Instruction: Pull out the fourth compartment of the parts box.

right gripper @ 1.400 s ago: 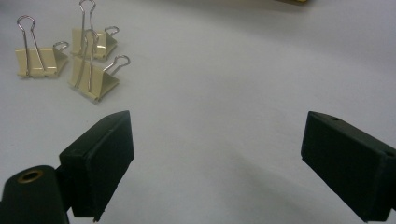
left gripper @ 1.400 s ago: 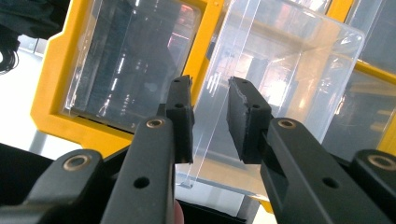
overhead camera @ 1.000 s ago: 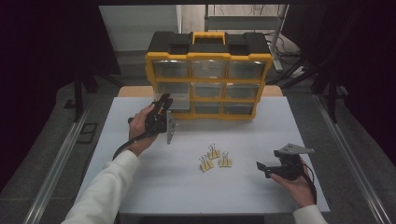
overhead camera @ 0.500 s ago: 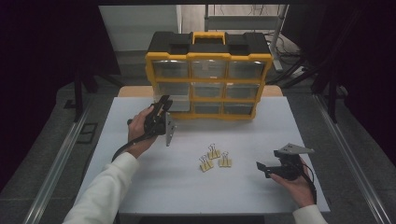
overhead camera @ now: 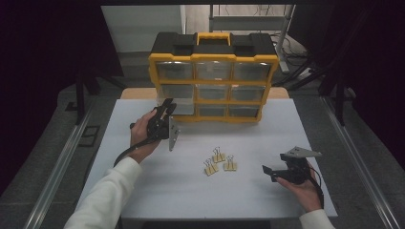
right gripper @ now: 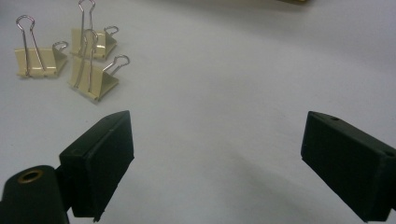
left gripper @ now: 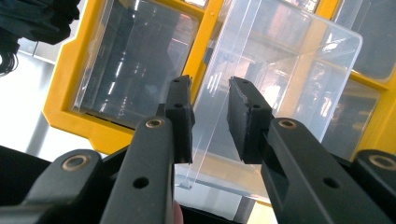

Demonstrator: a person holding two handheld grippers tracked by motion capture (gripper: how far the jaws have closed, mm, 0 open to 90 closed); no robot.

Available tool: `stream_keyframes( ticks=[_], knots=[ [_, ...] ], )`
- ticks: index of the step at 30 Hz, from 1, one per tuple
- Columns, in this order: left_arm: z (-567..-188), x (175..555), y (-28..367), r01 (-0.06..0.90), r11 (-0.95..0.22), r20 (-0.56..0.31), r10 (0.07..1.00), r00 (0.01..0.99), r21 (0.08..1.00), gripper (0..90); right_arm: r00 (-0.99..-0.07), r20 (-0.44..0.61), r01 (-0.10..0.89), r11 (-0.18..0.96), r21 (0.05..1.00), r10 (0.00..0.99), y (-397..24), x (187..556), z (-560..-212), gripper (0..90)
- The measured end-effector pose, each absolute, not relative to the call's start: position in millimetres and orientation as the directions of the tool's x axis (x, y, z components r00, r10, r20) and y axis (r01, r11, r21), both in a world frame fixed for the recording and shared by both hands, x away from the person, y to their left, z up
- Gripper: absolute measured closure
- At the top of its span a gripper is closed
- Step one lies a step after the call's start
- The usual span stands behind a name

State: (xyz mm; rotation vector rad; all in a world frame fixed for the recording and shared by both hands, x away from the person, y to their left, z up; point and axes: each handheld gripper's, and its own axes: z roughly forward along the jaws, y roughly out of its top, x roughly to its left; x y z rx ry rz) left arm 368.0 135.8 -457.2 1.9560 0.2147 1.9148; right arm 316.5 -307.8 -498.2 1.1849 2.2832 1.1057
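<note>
A clear plastic drawer is sticking partway out of the yellow-and-black organizer, at the left end of its bottom row. It is transparent, box-shaped and looking empty, with its front wall passing between the jaws of the left tool; whether they are pressing on it is not clear. The organizer is standing upright at the far edge of the white bench, showing three rows of clear-fronted drawers under a black top with a yellow handle.
</note>
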Motion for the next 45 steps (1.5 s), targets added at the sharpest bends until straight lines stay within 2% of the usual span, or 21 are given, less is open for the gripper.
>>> stream_keyframes(
  ticks=[45],
  knots=[
    [-460, 352, 138, -0.18, -0.908, 0.926, 0.374, 0.057, 0.378, 70.5, -0.597, 0.049, 0.539, 0.354, 0.765, 0.801, -307, 317, -499, 9.8]
  ],
)
